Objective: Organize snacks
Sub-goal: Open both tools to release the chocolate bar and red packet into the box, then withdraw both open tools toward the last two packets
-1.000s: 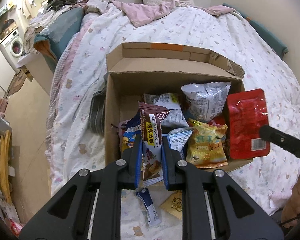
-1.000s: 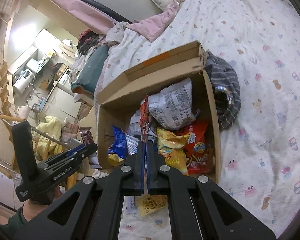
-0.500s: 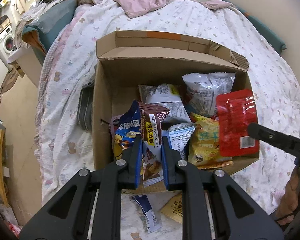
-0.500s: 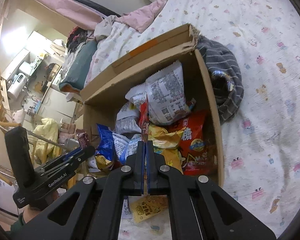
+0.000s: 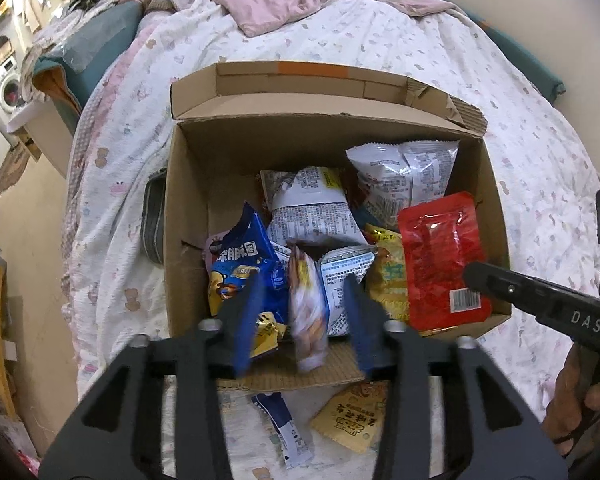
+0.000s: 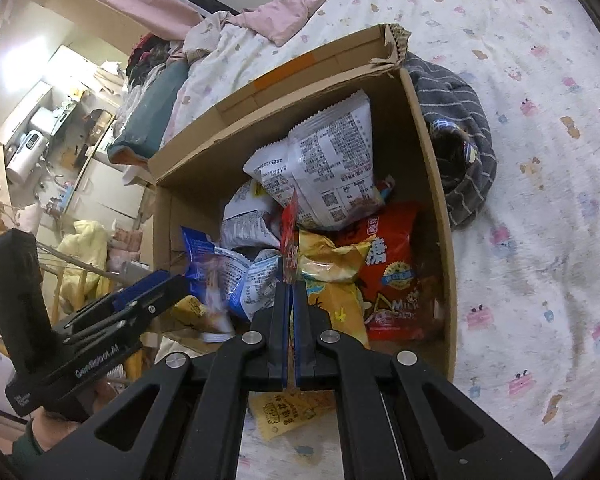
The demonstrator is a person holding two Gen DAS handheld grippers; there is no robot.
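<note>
- The room was a cluttered bedroom, with a bed under a white patterned quilt, a pink blanket bunched at its far end and a washing machine off to the far left.
- An open cardboard box sat on the quilt, its far flap standing up, and it was already heaped with snack bags.
- The left gripper hung over the near left part of the box with its jaws opening; a small brown snack packet (blurred) stood between the blue pads, which no longer pressed on it.
- Beside that packet lay a blue bag to the left and a white printed bag farther back.
- The right gripper was clamped tight on the lower edge of a flat red pouch, held over the near right corner of the box.
- On the quilt just in front of the box lay a yellow sachet and a blue-and-white wrapper.
- A striped grey garment lay against the right wall of the box.
</note>
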